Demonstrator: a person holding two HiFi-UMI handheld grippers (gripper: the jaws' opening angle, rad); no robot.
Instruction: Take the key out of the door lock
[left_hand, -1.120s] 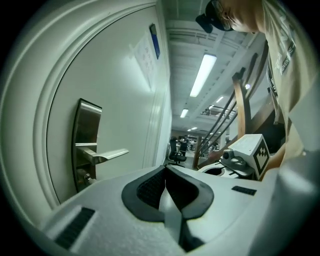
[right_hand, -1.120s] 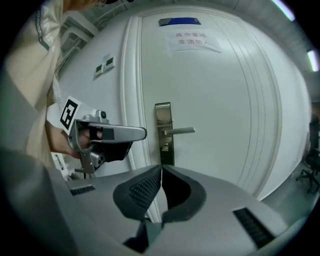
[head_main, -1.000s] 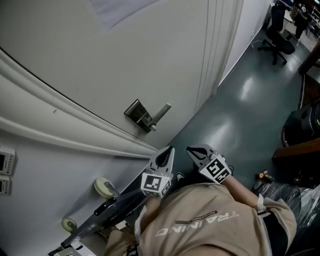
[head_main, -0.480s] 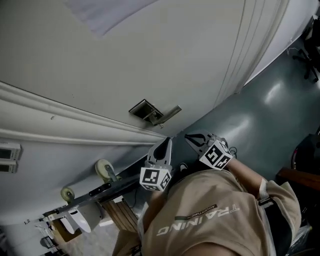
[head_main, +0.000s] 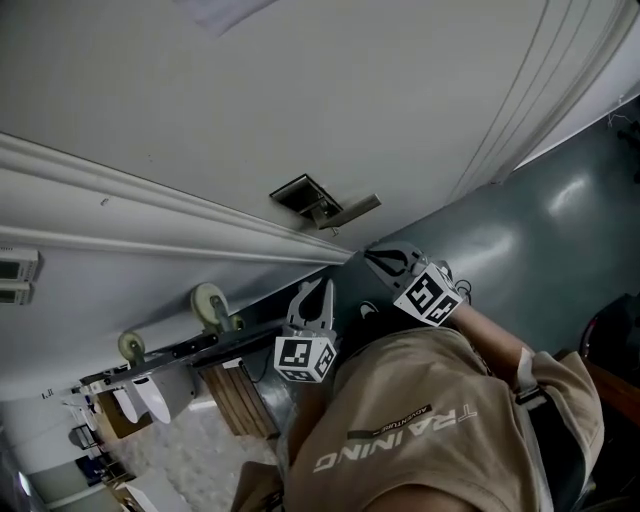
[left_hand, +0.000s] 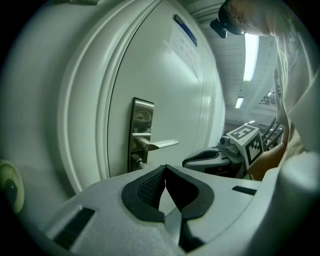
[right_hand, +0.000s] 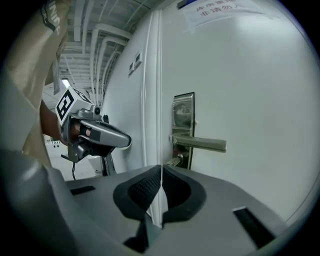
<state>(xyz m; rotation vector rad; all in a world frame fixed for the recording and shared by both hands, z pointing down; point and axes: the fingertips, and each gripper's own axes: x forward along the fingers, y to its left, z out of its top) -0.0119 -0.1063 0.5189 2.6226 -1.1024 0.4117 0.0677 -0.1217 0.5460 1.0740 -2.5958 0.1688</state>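
Key (right_hand: 175, 161) is tiny, indistinct beneath the door handle (right_hand: 200, 144).

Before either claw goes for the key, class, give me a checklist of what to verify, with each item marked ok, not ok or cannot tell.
1. Key in the lock: ok. The key sticks out of the lock plate, below the lever handle.
2. Right claw ready to take it: not ok. Its jaws are together, with nothing between them.
3. Left claw empty: ok. Its jaws are together and nothing is held.
4. A claw at the key: not ok. Both are short of the door.
5. Handle clear of the key: ok. It sits above the key, not across it.
6. Key turned to its pull-out position: cannot tell, too small.
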